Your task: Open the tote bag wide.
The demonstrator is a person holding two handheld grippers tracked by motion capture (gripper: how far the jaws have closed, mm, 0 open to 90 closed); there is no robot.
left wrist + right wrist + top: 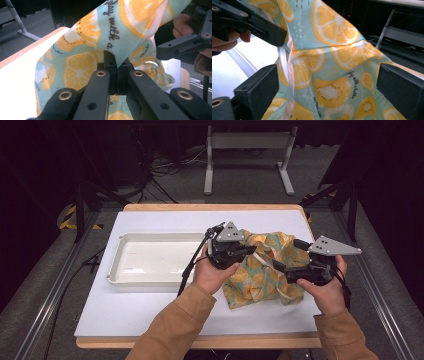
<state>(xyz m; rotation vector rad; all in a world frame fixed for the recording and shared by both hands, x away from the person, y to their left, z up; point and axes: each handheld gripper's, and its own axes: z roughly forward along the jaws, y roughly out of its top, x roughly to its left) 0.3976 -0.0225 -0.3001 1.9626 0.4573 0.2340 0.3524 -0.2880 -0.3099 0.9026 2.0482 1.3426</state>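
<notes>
The cloth (pixel 262 270), a mint fabric w/ orange-slice print, sits on the right half of the desk (pixel 150 305), just right of the white tray (pixel 150 240), which looks empty. Part of it is lifted off the desk, the rest bunches on the surface near the person's side.

Left tool (pixel 239 251): jaws closed on the cloth. In the left gripper view the two black jaws meet w/ a fold of fabric (pixel 125 32) pinched between them, rising up and away. Right tool (pixel 281 267): jaws wide apart; in the right gripper view the fabric (pixel 329 75) hangs between them, not clamped, so it's positioned for a second grab but hasn't got one.

Progress, as a judgement: early to mid. One hold is made and the cloth is raised on its left-far side; it is still crumpled, no clean edges or corners laid out, nothing in the tray. Left to do: right tool takes its own hold, then spread, fold or move the cloth, poss. toward the tray.

Orientation: hard to call since it's bunched. Roughly, the long axis runs from the far left, at the left tool's pinch, down to the near right, where the loose end lies on the desk. A pale strap or hem (pixel 287 75) runs vertically along the fabric beside the right tool's left jaw
</notes>
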